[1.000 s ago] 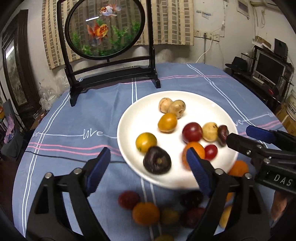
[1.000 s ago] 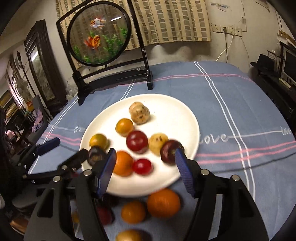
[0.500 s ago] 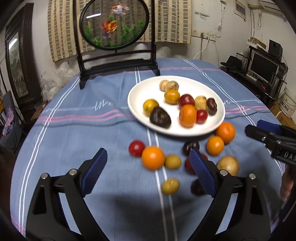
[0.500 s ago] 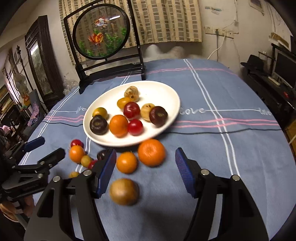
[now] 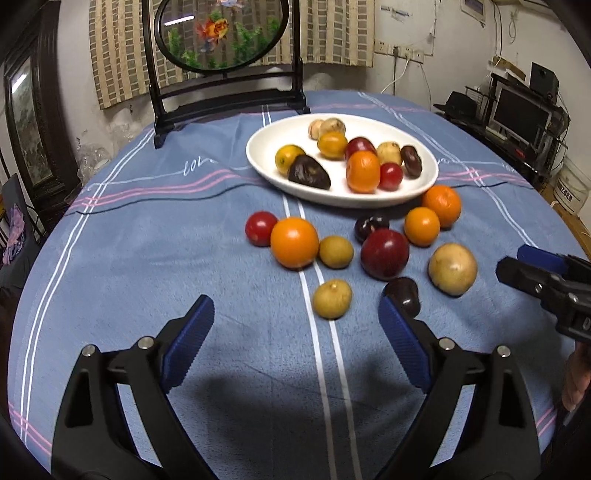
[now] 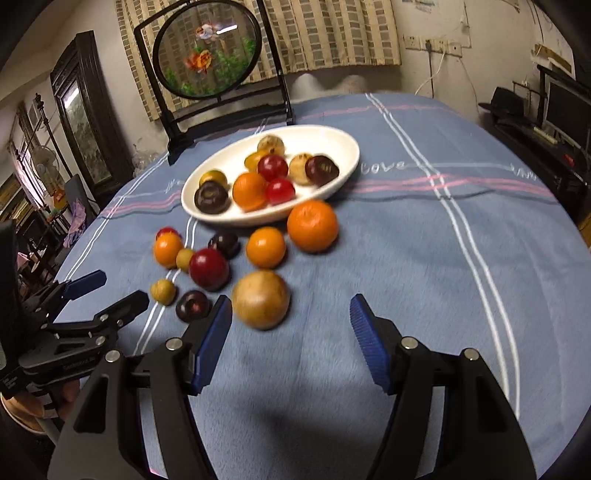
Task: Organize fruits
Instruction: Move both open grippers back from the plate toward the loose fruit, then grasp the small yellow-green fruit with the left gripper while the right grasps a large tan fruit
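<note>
Both wrist views face the shared plate (image 5: pixel 258 162).

Goldfish screen (image 5: pixel 221 33) top cropped; plate fruit perhaps blurred.

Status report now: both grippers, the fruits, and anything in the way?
Left gripper open, empty. Right gripper open, empty. Nine fruits on white plate; ten loose on cloth, nearest a small yellow fruit. Nothing blocking.

Free room: bare tablecloth (image 5: pixel 147 280) in front of both grippers.
Obstacles: loose fruit cluster (image 5: pixel 384 253), then white plate (image 5: pixel 258 147).
</note>
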Tool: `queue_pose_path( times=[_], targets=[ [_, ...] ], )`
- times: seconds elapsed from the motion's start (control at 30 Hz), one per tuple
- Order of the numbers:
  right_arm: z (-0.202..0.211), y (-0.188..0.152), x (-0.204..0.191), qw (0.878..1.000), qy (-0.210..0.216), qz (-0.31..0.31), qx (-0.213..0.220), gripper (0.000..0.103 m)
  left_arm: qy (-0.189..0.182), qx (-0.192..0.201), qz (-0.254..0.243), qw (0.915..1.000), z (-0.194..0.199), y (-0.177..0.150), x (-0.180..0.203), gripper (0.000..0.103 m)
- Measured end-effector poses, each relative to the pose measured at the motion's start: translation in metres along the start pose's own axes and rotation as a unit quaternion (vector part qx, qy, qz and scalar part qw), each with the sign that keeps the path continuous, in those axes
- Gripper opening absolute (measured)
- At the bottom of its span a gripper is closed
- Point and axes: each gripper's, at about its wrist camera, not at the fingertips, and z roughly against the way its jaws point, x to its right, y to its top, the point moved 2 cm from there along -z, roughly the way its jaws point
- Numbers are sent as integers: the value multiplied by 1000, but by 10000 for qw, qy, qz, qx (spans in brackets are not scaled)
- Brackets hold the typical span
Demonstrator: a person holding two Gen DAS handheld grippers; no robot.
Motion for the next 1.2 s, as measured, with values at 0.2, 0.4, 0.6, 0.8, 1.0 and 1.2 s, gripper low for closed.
queue_pose_path(
  times=[0.2, 0.4, 0.6, 0.8, 1.0, 1.2],
  targets=[
    [3, -4, 0, 9999, 102, -46, -24, 67, -119, -221, 139, 9996, -13, 2, -3, 92],
    [12, -4, -2, 9997, 253, -3, 48, 67, -31, -529, -7, 9986, -30, 6, 3, 89],
    [10, -8, 2, 9997, 210, -51, -82, 67, -86, -735, -162, 9971, -41, 7, 14, 52],
    [6, -12, 4, 9997, 79, -35, -206, 67, -347, -691, -218, 9968, -36, 3, 19, 26],
    [-4, -10, -17, 9983, -49, 497, -287, 67, -172, -406, -477, 9979, -21, -1, 25, 26],
    [-31, -6, -31, 9932, -478, 870, -602, 67, -211, -259, -481, 9983, -6, -1, 24, 26]
  ],
)
